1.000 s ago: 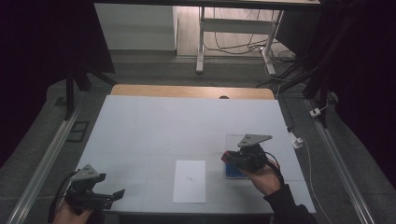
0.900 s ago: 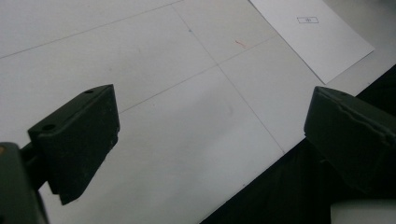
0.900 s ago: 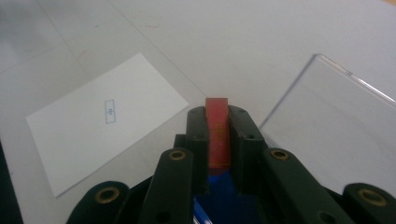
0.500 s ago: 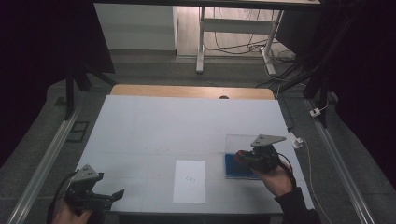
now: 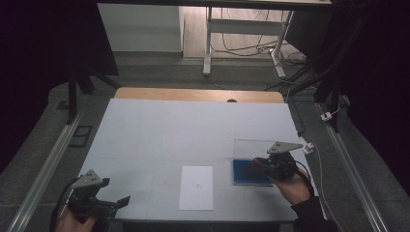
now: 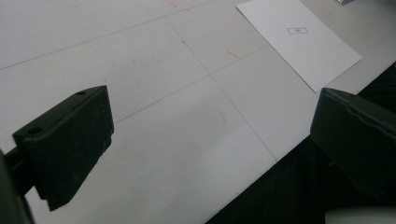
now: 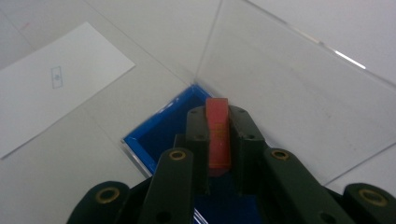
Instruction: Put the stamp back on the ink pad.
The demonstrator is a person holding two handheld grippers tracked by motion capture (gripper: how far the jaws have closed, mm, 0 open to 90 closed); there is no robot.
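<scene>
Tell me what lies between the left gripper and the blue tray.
In the high view, a white sheet lies on the table between the left gripper and the blue tray.

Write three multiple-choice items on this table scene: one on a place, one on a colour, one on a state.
1. Where does the white sheet lie relative to the blue tray?
A. to its left, apart
B. inside it
C. on top of it

2. What colour is the flat piece in the right gripper?
A. green
B. red
C. yellow

3. How does the left gripper stand?
A. shut on the sheet
B. shut on a pen
C. open, holding nothing

Answers: 1 A, bare table shows between them in the high view. 2 B, the right gripper view shows it red between the black fingers. 3 C, its fingers stand wide apart over the table.
</scene>
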